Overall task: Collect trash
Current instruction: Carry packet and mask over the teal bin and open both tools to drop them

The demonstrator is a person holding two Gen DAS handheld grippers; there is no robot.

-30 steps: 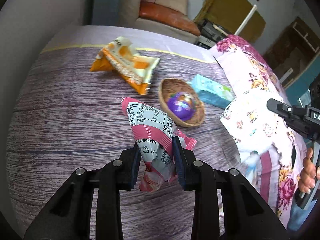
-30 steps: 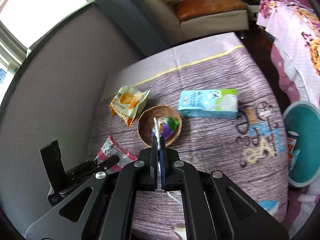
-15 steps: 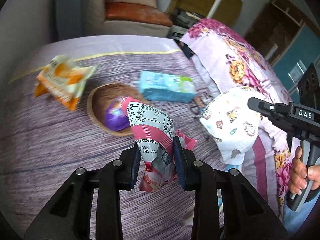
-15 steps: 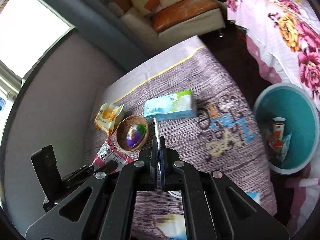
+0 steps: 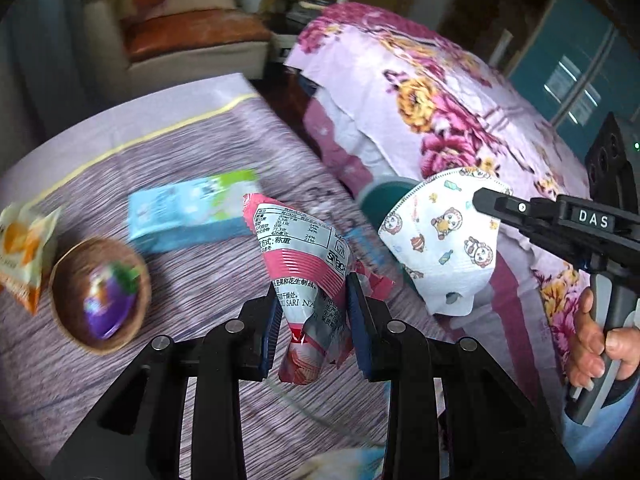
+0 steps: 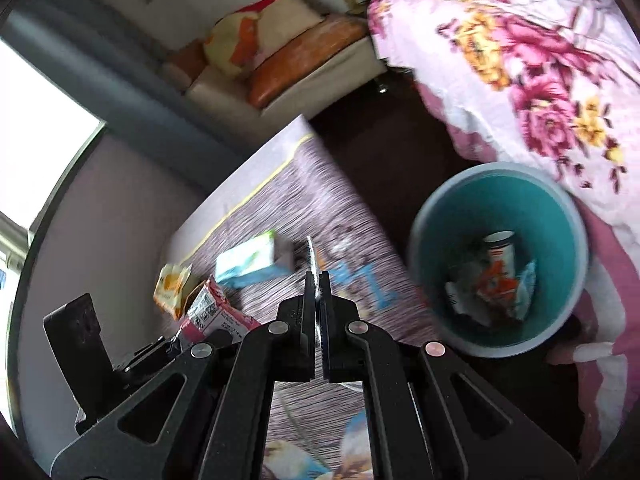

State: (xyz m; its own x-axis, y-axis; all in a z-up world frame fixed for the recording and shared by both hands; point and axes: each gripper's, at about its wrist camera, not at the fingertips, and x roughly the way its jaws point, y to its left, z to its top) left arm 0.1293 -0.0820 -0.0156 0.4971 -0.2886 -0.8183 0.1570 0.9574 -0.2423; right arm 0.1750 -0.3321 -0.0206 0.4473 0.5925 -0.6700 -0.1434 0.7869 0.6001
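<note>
In the left wrist view my left gripper [image 5: 314,300] is shut on a crumpled pink and silver snack wrapper [image 5: 300,240], held above the purple table. To its right, my right gripper [image 5: 482,200], held by a hand [image 5: 588,344], is shut on a white face mask with cartoon prints [image 5: 440,248]. The right wrist view shows that gripper [image 6: 318,280] pinching the mask edge-on [image 6: 312,252]. A teal bin [image 6: 424,216] with several pieces of trash in it stands on the floor to the right of the table. The left gripper [image 6: 176,340] and wrapper [image 6: 208,308] show at lower left.
On the table lie a light blue carton [image 5: 188,216], a wicker bowl [image 5: 68,320] holding a purple wrapped item, and an orange snack bag [image 5: 20,248]. A floral bedspread [image 5: 440,100] hangs beside the bin. A sofa [image 5: 192,48] stands beyond the table.
Both grippers have swung right across the table with wrapper and mask still held. The bin now fills more of the right wrist view and the table items have slid left.
</note>
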